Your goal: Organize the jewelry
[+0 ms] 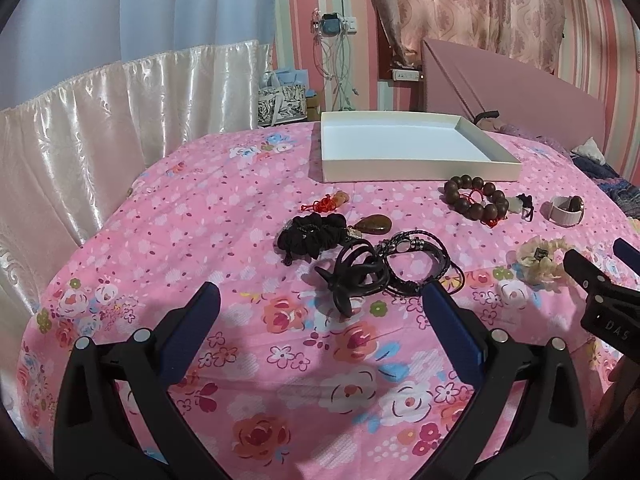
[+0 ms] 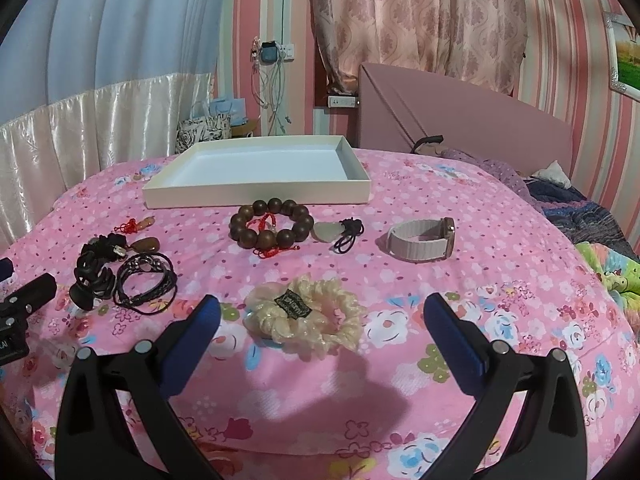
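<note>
While both tools are hovering over the pink flowered bedspread (image 1: pixel 248 208), the left gripper (image 1: pixel 320 312) is standing with its blue-padded fingers spread wide and nothing between them. Just ahead of its fingertips a black hair claw (image 1: pixel 356 276) is lying against a coil of black braided cord bracelets (image 1: pixel 420 260). Beyond those, a black scrunchie (image 1: pixel 314 234) is resting beside a brown teardrop pendant (image 1: pixel 374 225), and a small charm on a red knotted cord (image 1: pixel 328 202) is lying a little farther out. The white shallow box (image 1: pixel 420 168) is sitting farthest ahead, with nothing inside it.

The right gripper (image 2: pixel 320 316) is likewise gaping wide and carrying nothing. A cream scrunchie (image 2: pixel 308 316) is lying just ahead of its tips, between the two fingers' lines; it is wearing a small black tag with pale lettering too tiny to read. Farther ahead, a brown wooden bead bracelet (image 2: pixel 270 224) with red cord is lying just short of the box, a pale stone pendant on a dark cord (image 2: pixel 336 232) is sitting just right of it, and a watch with a pale pink band (image 2: pixel 424 240) is lying ahead to the right.

In the left wrist view the right tool's black body is showing the white letters "DAS".
</note>
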`<state>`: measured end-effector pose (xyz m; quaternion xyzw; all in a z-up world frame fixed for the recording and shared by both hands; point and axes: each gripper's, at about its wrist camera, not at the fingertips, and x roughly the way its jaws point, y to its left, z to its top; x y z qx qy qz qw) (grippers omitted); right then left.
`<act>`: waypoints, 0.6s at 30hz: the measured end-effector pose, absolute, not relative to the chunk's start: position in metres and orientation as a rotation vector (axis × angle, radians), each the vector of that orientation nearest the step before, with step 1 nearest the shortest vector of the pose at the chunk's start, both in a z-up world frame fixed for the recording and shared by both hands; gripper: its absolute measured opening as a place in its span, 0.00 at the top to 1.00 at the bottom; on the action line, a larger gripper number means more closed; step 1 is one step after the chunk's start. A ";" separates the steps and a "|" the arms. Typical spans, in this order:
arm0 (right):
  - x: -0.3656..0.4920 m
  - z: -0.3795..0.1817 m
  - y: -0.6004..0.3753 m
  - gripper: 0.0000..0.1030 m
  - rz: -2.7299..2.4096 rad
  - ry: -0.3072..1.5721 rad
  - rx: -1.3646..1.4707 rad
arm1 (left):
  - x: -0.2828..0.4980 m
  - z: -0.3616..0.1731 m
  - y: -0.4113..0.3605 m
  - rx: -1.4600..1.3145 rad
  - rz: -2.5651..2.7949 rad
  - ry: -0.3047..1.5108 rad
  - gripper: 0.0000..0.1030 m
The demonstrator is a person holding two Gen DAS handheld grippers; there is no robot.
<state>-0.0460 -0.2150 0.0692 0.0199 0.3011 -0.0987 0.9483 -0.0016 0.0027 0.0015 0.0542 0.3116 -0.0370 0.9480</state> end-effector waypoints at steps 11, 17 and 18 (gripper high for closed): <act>-0.054 0.073 -0.211 0.02 -0.209 0.564 0.022 | 0.002 0.001 0.008 0.096 -0.098 0.651 0.03; -0.055 0.074 -0.215 0.02 -0.215 0.563 0.037 | 0.000 0.003 0.007 0.096 -0.097 0.641 0.03; -0.055 0.073 -0.215 0.02 -0.216 0.566 0.036 | 0.001 0.002 0.008 0.093 -0.097 0.643 0.03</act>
